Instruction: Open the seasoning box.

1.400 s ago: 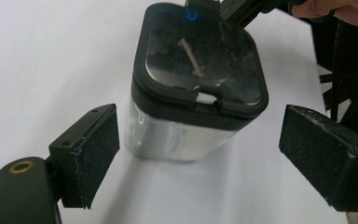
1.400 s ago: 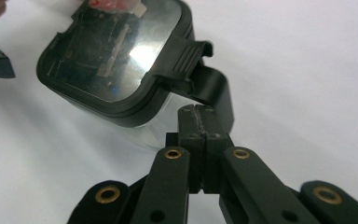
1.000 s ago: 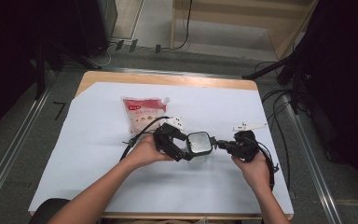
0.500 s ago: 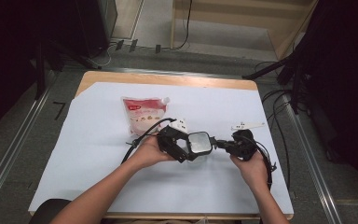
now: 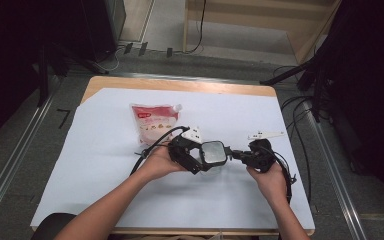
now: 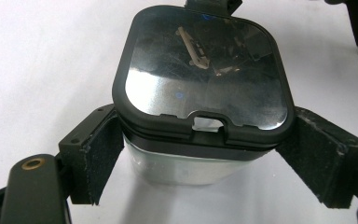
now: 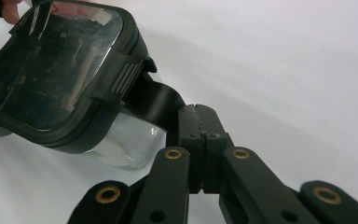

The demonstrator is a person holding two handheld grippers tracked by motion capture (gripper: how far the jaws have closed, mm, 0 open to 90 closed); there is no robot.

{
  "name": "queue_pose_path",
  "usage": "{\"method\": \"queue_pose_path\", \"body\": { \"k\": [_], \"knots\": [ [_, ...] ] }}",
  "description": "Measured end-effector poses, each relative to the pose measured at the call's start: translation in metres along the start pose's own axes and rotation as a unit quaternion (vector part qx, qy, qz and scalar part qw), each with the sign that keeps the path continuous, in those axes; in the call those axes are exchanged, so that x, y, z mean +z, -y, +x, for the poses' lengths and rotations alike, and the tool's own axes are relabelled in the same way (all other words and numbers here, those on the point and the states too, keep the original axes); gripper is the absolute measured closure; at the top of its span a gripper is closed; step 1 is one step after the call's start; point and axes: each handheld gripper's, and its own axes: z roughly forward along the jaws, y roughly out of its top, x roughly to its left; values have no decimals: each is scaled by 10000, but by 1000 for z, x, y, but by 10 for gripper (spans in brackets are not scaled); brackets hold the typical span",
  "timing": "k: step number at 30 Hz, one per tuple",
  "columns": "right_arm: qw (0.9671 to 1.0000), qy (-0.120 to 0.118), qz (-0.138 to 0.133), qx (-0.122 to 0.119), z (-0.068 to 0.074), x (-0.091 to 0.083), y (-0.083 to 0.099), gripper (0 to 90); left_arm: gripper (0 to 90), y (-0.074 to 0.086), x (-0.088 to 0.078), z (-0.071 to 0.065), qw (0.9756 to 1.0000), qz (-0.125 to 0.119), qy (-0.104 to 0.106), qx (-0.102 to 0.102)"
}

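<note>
- Grippers first, from the high view: your left gripper (image 5: 196, 156) clasps the clear container (image 5: 213, 155) by its sides, and your right gripper (image 5: 241, 155) comes in from 3 o'clock with its jaws pressed together at the container's edge. The container sits near the middle of the white sheet (image 5: 100, 150) on the table.
- Around it in the same view: a red-and-white pouch (image 5: 152, 121) lies at 10 o'clock from the container, well apart from it. The left gripper's cable (image 5: 152, 147) loops between pouch and hand. Nothing else stands between your hands and the container.
- Left gripper view: the container (image 6: 200, 93) sits between the two padded jaws, one pad (image 6: 103, 154) against its left wall and one at its right. You see the dark-framed lid (image 6: 200, 74) from above, its glossy pane full of reflections, and a notch at its near edge at 6 o'clock. The high view is too small for any of this.
- Right gripper view: your right gripper (image 7: 196, 122) is clenched on a black latch tab (image 7: 156, 100) that hangs off the lid's rim (image 7: 121, 79). The clear body (image 7: 121, 144) shows below the lid, at 9 o'clock from the jaw tips. This tab is hidden in the left gripper view.
</note>
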Motion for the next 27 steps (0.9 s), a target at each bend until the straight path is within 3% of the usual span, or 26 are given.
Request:
{"method": "queue_pose_path", "body": {
  "k": [4,14,22,27],
  "knots": [
    [10000,12,12,-32,2,0,1,900,173,-3,-1,-2,9999,112,-32,66],
    [10000,-27,-17,-31,1,-1,2,900,172,-2,0,-1,9999,17,0,154],
    [10000,-18,0,3,2,-1,2,900,167,-2,-1,0,10000,22,53,10],
    [10000,-42,-25,-27,3,-1,2,900,169,-5,-3,-1,10000,39,3,44]
  ]
}}
